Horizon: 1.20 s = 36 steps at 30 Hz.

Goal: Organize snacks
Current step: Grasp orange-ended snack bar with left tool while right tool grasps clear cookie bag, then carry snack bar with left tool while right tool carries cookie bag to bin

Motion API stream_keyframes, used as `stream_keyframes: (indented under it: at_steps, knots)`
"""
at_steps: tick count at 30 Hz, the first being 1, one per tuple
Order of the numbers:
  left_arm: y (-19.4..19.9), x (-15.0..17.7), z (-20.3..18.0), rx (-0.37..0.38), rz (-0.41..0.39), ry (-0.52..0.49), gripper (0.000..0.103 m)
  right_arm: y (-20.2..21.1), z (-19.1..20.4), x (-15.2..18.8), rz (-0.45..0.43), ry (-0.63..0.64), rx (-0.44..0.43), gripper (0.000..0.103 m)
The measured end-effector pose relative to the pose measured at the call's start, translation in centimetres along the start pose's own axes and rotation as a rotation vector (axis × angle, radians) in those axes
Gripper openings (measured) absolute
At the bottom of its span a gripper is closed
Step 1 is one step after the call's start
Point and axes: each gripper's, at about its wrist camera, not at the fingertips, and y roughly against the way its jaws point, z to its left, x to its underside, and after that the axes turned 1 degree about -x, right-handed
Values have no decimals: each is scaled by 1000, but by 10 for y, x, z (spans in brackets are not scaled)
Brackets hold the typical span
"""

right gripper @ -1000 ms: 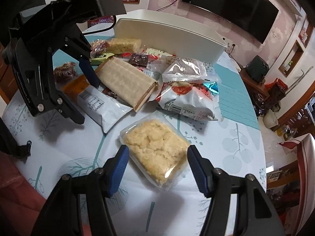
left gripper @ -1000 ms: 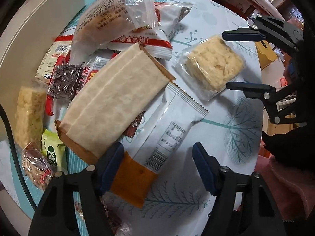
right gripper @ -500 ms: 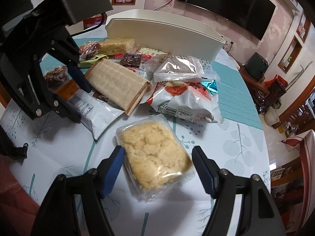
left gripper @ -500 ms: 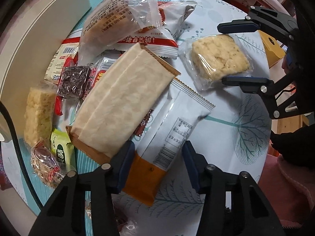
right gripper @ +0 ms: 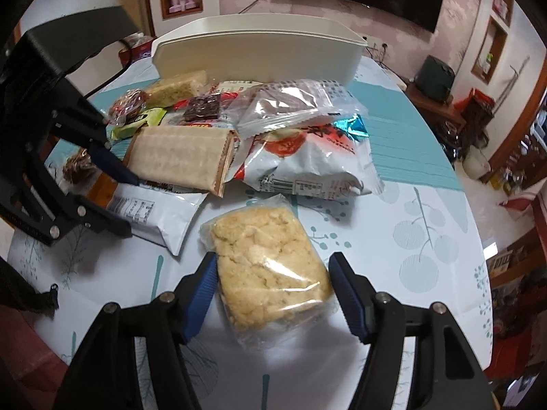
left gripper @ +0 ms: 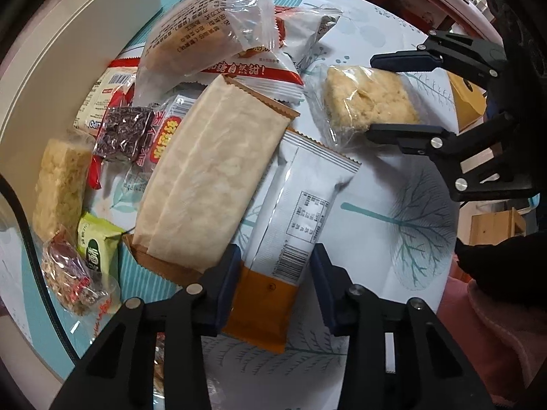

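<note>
A white packet with an orange end (left gripper: pixel 301 212) lies on the table, partly under a long beige packet (left gripper: pixel 212 171). My left gripper (left gripper: pixel 275 273) points straight down over its orange end. Its jaws are closing, and the blue pads stand at the packet's two edges without visibly squeezing it. A crumbly rice cake in clear wrap (right gripper: pixel 270 273) lies flat between the fingers of my right gripper (right gripper: pixel 271 283). Those jaws are closing too, with the pads at the wrapper's sides. In the right wrist view the left gripper (right gripper: pixel 128 205) straddles the white packet (right gripper: pixel 154 215).
A pile of snacks fills the far side: a clear-wrapped bun (left gripper: pixel 205 34), a red-and-white bag (right gripper: pixel 307 164) and several small packets. Behind them stands a long white bin (right gripper: pixel 253 51). The round table (right gripper: pixel 410 222) is bare to the right.
The left jaws have narrowed around the white-and-orange packet. The right gripper has slid forward, so the rice cake now lies between its pads rather than ahead of them.
</note>
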Motion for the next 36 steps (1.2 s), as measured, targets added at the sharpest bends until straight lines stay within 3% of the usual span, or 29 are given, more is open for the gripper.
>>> stream_keyframes:
  at_steps: [6,9,20,26,36]
  knots:
    - [4,10,0,46,-2,17,39,0,-1,-4,12,-51,2,63]
    - [9,11,1,68,-15,26,34,1,0,-3,10,-71,6,63]
    - [43,30,13,116,-60,94,33,13,9,-2,36,-143,-19,63]
    - [80,35,25,135,-132,159,33,29,19,-15,25,-151,-52,63]
    - [148,32,63,80,-304,391,33,47,8,-56,-70,-228,-134,63]
